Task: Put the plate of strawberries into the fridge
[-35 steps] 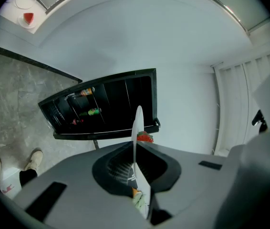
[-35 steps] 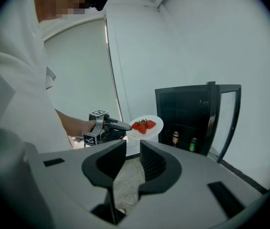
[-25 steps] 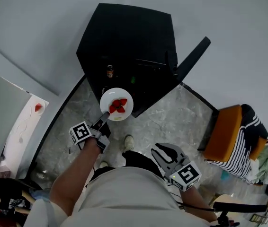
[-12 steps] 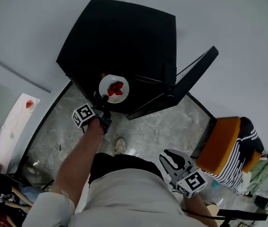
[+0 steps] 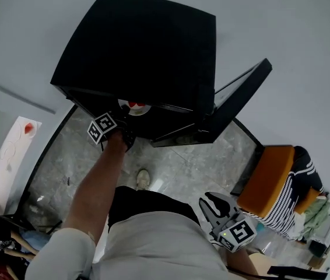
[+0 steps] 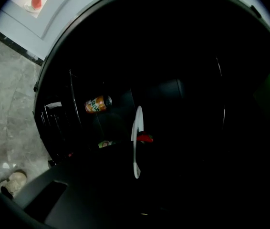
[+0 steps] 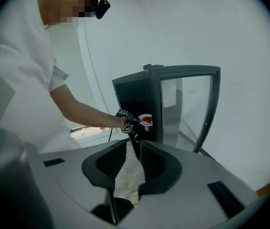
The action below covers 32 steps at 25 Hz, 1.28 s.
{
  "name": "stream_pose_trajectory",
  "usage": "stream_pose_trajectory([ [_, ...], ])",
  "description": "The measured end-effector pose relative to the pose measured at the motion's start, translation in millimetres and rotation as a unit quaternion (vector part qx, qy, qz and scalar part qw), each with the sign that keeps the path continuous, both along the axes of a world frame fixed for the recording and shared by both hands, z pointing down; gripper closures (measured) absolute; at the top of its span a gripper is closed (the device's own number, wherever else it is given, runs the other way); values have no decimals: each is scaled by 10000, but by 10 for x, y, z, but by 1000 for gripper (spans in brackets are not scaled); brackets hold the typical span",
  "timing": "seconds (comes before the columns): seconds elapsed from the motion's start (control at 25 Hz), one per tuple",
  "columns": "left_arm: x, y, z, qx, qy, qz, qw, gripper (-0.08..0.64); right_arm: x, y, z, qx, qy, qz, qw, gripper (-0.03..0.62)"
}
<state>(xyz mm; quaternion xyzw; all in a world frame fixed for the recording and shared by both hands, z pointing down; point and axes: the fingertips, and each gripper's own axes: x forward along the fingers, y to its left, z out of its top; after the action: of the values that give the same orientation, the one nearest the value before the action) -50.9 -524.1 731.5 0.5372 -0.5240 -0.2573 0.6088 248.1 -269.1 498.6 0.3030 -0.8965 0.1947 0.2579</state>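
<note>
At the open front of the black fridge (image 5: 147, 45), the left tool (image 5: 122, 114) is pushed in under the top edge of the cabinet. Its marker cube (image 5: 102, 127) is outside, just before the opening. The left arm (image 5: 95, 191) reaches forward from the shoulder almost straight, with the forearm bare and the wrist at the level of the fridge front. The right gripper view shows this arm from the side, nearly horizontal, with the hand at the doorway.

The left tool is closed on the near rim of the white plate (image 6: 137, 128). Its own view is very dark, and the plate shows there edge-on, as a thin white line running away from the jaws. The strawberries (image 6: 145, 138) lie on the plate as a small red spot. The plate is inside the fridge opening, held by its rim, and I cannot tell if it touches a shelf. An orange can (image 6: 98, 104) is deeper in the fridge, apart from the plate.

The fridge door (image 5: 238, 98) stands open to the right.

The right tool (image 5: 210, 202) hangs low beside the person's right hip, well apart from the fridge. Its jaws are only a little apart, and only the grey floor (image 5: 171, 162) shows in the gap.
</note>
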Motion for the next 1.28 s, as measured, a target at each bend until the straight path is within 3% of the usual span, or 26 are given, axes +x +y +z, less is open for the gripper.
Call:
stream_pose_trajectory([
  [0.28,-19,-131,132,-172,-279,-98,9994,536,47,-5,40,-61,160,-25,9999,499],
  [0.48,-29,-189,165,-493,-1302,217,9900,520,30,-23,50,-39,249,-58,9997,499],
  [0.6,-64,-198,182,-738,-2066,491,9744,498,13,-59,26,14,196,-30,9998,499],
  [0.8,-176,-187,216,-1131,-3337,928,9313,460,47,-55,48,-66,221,29,9997,499],
  [0.88,-219,-191,179,-1083,-3648,995,9194,459,36,-60,43,-40,216,34,9998,499],
  [1.0,-209,-160,69,-920,-3714,1068,9177,454,-37,-61,14,16,139,-54,9999,499],
  [1.28,-164,194,-264,-534,-3488,1282,9269,454,-233,-25,-21,157,13,-323,9994,499],
])
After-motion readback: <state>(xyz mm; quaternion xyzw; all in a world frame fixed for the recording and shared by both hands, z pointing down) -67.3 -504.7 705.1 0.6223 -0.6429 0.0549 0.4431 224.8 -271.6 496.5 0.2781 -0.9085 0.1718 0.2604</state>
